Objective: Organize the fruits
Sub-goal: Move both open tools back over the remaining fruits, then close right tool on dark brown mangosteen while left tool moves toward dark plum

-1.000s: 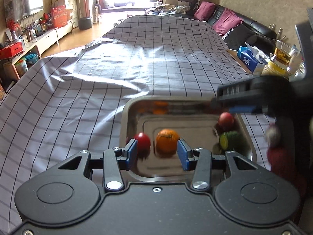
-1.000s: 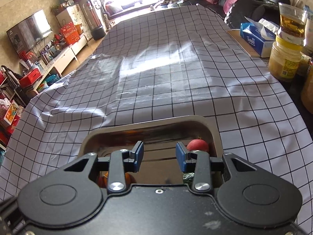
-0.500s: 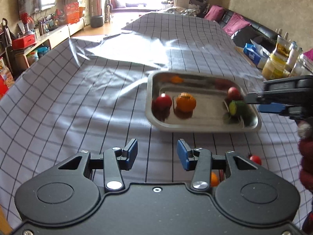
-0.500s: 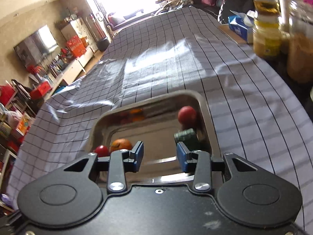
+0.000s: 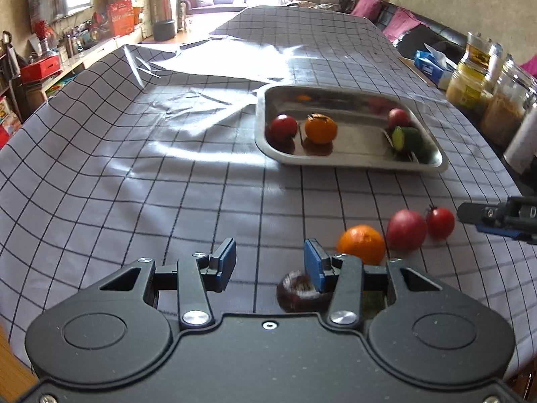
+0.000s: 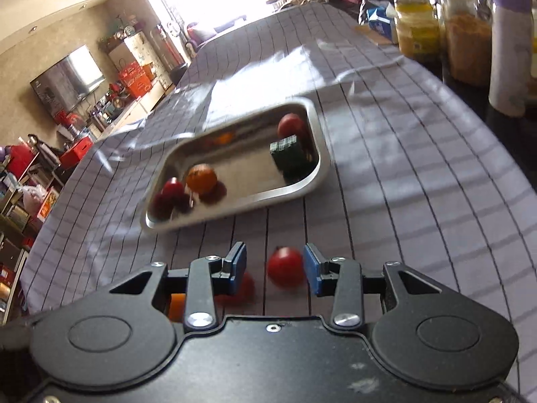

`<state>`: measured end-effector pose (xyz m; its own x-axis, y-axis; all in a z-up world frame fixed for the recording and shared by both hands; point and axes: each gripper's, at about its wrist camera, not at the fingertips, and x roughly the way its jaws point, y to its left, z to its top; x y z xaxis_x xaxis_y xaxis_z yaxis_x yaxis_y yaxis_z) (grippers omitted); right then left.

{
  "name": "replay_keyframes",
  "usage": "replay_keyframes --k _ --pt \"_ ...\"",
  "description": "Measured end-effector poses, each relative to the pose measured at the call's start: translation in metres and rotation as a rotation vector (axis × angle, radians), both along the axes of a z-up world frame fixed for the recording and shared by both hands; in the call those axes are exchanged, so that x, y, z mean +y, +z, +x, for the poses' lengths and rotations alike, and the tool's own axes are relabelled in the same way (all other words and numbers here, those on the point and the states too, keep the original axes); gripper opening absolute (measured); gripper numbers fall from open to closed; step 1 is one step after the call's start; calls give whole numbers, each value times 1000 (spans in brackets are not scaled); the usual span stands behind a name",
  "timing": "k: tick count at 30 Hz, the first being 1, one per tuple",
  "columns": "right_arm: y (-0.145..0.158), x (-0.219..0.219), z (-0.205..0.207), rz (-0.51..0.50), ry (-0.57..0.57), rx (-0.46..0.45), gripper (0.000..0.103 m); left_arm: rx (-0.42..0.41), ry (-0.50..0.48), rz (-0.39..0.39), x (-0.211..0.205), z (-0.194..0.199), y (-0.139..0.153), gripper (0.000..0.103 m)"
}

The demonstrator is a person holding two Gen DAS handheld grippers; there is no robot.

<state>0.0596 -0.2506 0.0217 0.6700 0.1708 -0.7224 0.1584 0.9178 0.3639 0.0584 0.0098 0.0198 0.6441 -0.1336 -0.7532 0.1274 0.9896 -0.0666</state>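
Tomato [image 6: 286, 271] on checked worktop [image 6: 419, 201] sits between right tool [image 6: 273, 267] pads, unpinched; left tool [image 5: 268, 259] spread, empty.

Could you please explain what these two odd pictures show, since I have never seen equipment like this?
A person holds a two-finger gripper in each hand, each with a wide-angle camera looking along its fingers. One picture is from the left gripper, the other from the right gripper. Both are open and hold nothing. On the checked tablecloth sits a metal tray with a tomato, an orange, a reddish fruit and a green piece. Loose on the cloth lie another orange, a red fruit, a small tomato between the right fingers, untouched, and a dark round item I cannot identify.
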Motion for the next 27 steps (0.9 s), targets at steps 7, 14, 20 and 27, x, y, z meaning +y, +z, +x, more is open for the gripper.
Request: replay_keyframes --k 7,14,20,27 --pt "-14 19 -36 9 50 27 41 2 -28 2 2 -18 -4 53" --pt "-21 51 -59 -95 158 16 41 15 -67 28 4 -32 -12 53" --pt "-28 70 -60 -131 224 19 41 38 -71 22 9 -35 -18 53" --pt "-35 87 -55 -193 235 15 41 47 -76 11 14 -34 -22 53"
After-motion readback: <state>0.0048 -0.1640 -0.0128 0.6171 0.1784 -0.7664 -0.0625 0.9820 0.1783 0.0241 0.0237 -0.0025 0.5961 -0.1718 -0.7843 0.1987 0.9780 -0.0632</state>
